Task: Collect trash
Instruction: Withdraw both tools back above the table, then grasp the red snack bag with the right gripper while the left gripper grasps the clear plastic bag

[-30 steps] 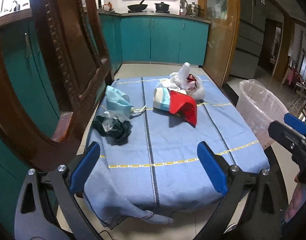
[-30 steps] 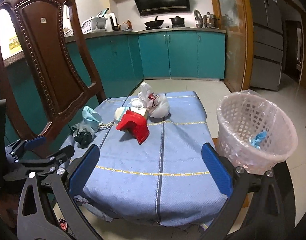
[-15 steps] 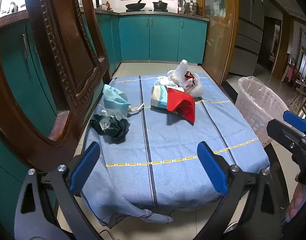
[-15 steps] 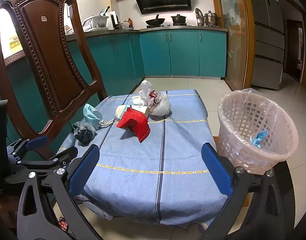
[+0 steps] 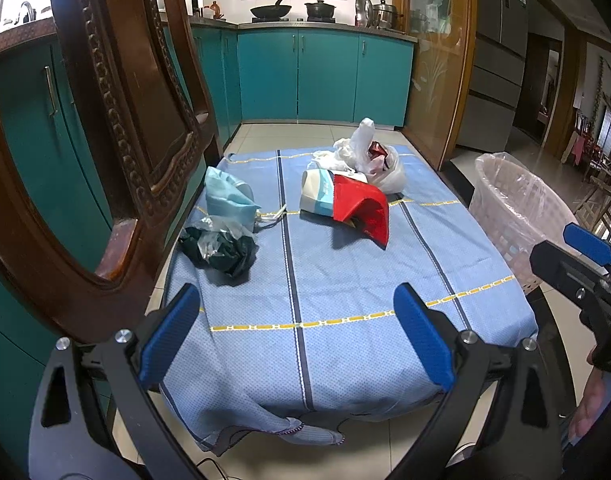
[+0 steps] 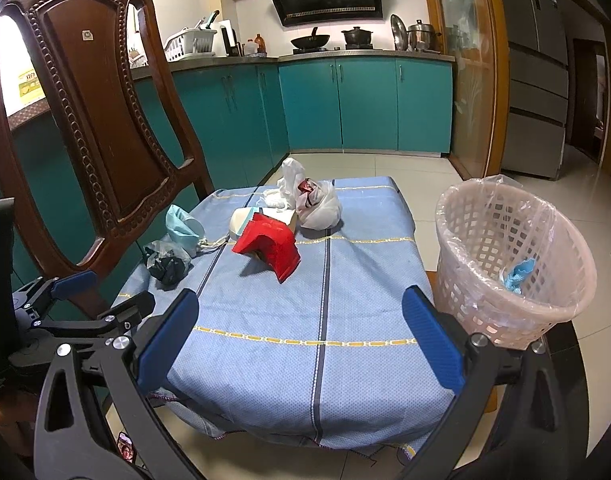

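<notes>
Trash lies on a low table under a blue cloth [image 5: 337,280] [image 6: 345,280]: a dark crumpled bag [image 5: 221,250] [image 6: 167,264], a light-blue mask wad [image 5: 227,198] [image 6: 181,224], a red packet [image 5: 361,210] [image 6: 271,246] over a white carton, and a tied white plastic bag [image 5: 375,160] [image 6: 317,204] at the far end. A pink lined basket [image 5: 517,212] [image 6: 509,260] stands to the table's right with a blue scrap inside. My left gripper [image 5: 297,332] and right gripper [image 6: 301,336] both hang open over the near table edge, holding nothing.
A carved wooden chair [image 5: 117,128] [image 6: 93,120] stands close on the left of the table. Teal kitchen cabinets [image 5: 325,76] [image 6: 365,104] line the back wall and left side. Tiled floor [image 6: 369,164] lies beyond the table, and a grey fridge [image 6: 537,80] is at right.
Both views have shifted slightly; the table and trash sit a little lower and nearer in frame. No trash has moved, and both grippers stay open.
</notes>
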### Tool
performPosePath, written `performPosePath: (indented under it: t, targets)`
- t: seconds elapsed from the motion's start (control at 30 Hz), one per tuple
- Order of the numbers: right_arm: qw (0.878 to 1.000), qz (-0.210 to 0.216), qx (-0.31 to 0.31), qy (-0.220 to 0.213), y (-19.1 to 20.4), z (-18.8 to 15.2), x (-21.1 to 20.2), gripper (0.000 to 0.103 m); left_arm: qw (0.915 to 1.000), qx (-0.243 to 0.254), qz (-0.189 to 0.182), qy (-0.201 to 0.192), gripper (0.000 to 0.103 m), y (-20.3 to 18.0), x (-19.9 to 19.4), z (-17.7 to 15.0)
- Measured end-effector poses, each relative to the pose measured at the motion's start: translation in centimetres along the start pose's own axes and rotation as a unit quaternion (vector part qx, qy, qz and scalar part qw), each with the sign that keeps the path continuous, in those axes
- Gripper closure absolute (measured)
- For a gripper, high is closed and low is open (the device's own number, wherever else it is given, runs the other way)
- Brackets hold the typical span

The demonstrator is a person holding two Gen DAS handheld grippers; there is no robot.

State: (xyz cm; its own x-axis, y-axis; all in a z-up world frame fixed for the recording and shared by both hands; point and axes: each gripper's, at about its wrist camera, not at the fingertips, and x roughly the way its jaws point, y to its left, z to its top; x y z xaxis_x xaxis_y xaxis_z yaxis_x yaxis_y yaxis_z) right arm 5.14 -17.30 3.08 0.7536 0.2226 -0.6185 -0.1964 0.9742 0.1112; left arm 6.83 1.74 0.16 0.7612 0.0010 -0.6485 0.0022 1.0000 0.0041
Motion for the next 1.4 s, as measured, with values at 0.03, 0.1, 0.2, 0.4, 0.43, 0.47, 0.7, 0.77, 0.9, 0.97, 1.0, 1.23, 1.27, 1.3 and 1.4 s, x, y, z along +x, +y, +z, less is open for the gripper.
performPosePath:
  t: [0.03,0.1,0.2,0.4,0.43,0.47,0.7,0.77,0.9,0.97,1.0,1.23,1.27,1.3,1.4]
  targets:
    - [1.0,0.0,0.0,0.001,0.0,-0.1,0.1,0.004,1.0,0.0,0.0,0.0,0.006,0.0,0.0,0.0]
    - [1.0,0.0,-0.002,0.003,-0.1,-0.3,0.2,0.004,1.0,-0.001,0.001,0.0,0.006,0.0,0.0,0.0]
    - [1.0,0.006,-0.005,0.012,0.0,-0.2,0.9,0.004,1.0,-0.007,-0.002,0.004,0.006,0.2,0.1,0.0]
    - [0.998,0.031,-0.031,0.048,0.7,2.0,6.0,0.004,0.9995,-0.028,-0.003,0.013,0.006,0.6,0.5,-0.1]
    - [0.997,0.036,-0.036,0.057,0.9,2.3,7.0,0.004,0.9995,-0.03,0.0,0.012,0.006,0.7,0.5,0.0]
    - [0.996,0.046,-0.037,0.074,1.0,2.7,8.9,0.004,0.9995,-0.029,0.003,0.012,0.006,0.7,0.6,-0.1]
    - [0.989,0.043,-0.073,0.121,2.9,3.8,18.4,0.004,0.9972,-0.043,0.047,0.039,0.006,1.3,3.2,-0.6]
    - [0.988,0.032,-0.089,0.124,3.6,3.9,20.0,0.004,0.9963,-0.048,0.061,0.037,0.006,1.5,3.9,-0.4]
    - [0.986,0.047,-0.088,0.134,3.6,3.5,20.8,0.051,0.993,-0.057,0.099,0.031,0.006,1.8,5.5,0.2]
    - [0.983,0.065,-0.082,0.154,3.2,3.2,20.6,0.062,0.9911,-0.07,0.108,0.036,0.006,1.9,6.5,0.6]
    - [0.983,0.065,-0.084,0.152,3.0,3.1,20.1,0.063,0.9904,-0.075,0.11,0.039,0.006,1.9,6.9,0.8]
    - [0.986,0.076,-0.053,0.141,0.7,3.7,14.2,0.069,0.9755,-0.139,0.163,0.048,0.006,2.7,10.6,2.2]
    - [0.986,0.079,-0.049,0.138,0.5,3.8,13.2,0.07,0.9733,-0.15,0.165,0.054,0.006,3.0,11.2,2.4]
    - [0.987,0.081,-0.045,0.135,0.5,3.8,12.5,0.07,0.9722,-0.156,0.165,0.058,0.007,3.2,11.7,2.5]
    - [0.987,0.095,-0.036,0.122,0.6,3.8,10.1,0.07,0.9705,-0.152,0.177,0.06,0.007,3.1,13.2,3.3]
